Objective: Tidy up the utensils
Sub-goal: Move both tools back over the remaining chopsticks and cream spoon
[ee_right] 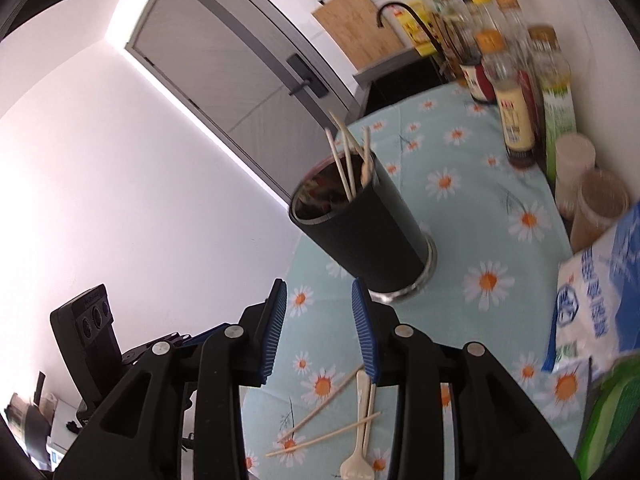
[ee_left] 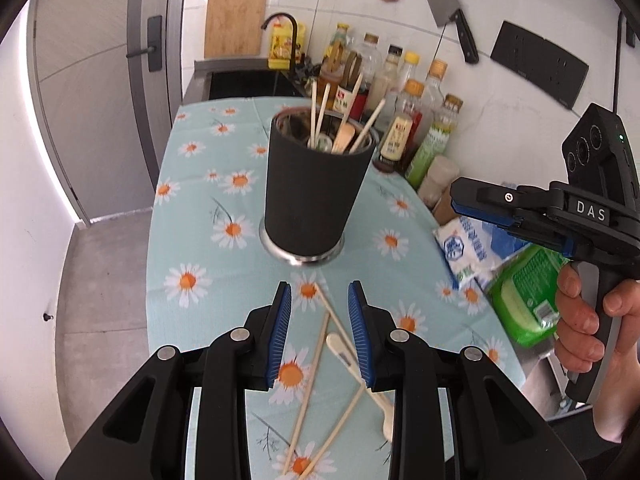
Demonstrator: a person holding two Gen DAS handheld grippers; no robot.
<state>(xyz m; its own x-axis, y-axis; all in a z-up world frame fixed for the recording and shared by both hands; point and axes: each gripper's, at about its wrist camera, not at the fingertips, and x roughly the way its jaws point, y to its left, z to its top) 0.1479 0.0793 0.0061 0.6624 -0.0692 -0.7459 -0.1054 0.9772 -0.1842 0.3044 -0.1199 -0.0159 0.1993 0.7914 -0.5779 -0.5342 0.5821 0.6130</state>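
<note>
Across the daisy-print tablecloth (ee_left: 208,200) the loose utensils were only partly visible: in the left wrist view the black arms of the left gripper (ee_left: 319,300) covered the ends of the chopsticks (ee_left: 310,376) and part of the pale plastic spoon (ee_left: 344,354), and the lower edge cut the sticks off; in the right wrist view the same pile sat low in the picture, with the spoon's bowl cropped at the bottom. What lay inside the black utensil holder (ee_left: 314,188) was hard to make out – a few chopstick tips and what looked like a wooden spoon stuck up above the rim, the rest lost in dark shadow. Motion blur smeared the bottles (ee_right: 516,120) in the right wrist view, so their labels could not be read. The holder itself was a tall, dark, tapering cup on a shiny metal base, upright near the middle of the cloth and beyond the scattered sticks, which were thin, light wood crossed over one another with the cream spoon among them. The left gripper hovered above that pile, its blue pads parted and clamped on nothing. The right gripper (ee_right: 319,300), gripped by a hand (ee_left: 588,320) at the right edge, also had its pads apart and empty – the holder stood beyond its tips, untouched
</note>
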